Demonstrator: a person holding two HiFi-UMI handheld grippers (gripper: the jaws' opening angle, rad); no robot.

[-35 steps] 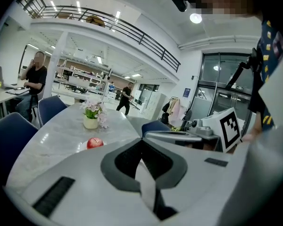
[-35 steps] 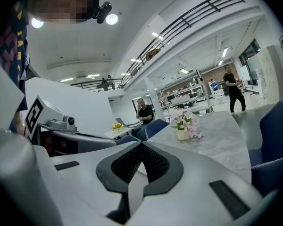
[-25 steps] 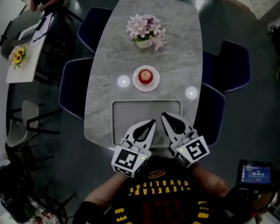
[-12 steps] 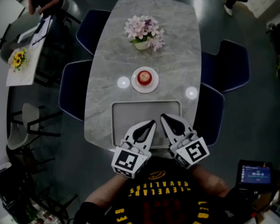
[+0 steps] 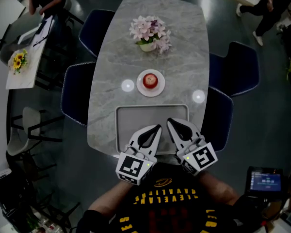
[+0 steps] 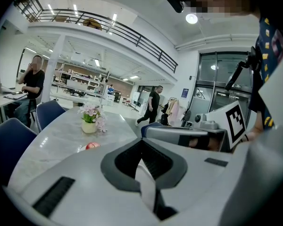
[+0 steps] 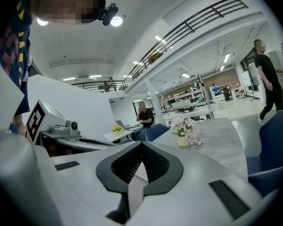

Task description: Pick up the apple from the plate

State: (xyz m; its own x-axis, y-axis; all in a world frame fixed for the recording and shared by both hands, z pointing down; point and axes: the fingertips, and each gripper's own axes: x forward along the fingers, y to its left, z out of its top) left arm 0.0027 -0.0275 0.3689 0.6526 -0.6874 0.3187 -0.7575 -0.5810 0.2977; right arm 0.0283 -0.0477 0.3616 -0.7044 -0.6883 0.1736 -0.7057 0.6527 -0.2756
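Apple (image 5: 150, 80): red, sat in the middle of the plate (image 5: 151, 91), untouched by either gripper; in the left gripper view only its top (image 6: 92, 145) peeked over the gripper body.
Plate: small, round and white, lay on the table (image 5: 184, 42) between the flowers (image 5: 151, 30) and the tray (image 5: 131, 118).
Table: grey marble top with rounded corners; two bright light spots lay on it, one at each side of the plate.
Tray: grey and rectangular, lay at the table's near end, just beside the plate.
Flowers: pink blooms in a pale pot, stood beyond the plate toward the far end.
Left gripper (image 5: 157, 127): was over the tray's near edge, tip aimed toward the plate, well apart from the apple; its jaws were closed together with nothing between them.
Right gripper (image 5: 170, 121): was just beside the left one over the same edge, tilted in toward it; its jaws were likewise pressed together and held nothing.
Chairs (image 5: 75, 96): dark blue, two stood along each long side of the table.
Side table (image 5: 26, 57): white, stood off to the left with yellow flowers on it; a person sat at its far end.
Screen (image 5: 266, 181): small and lit, lay low at the right, near the person's arm.
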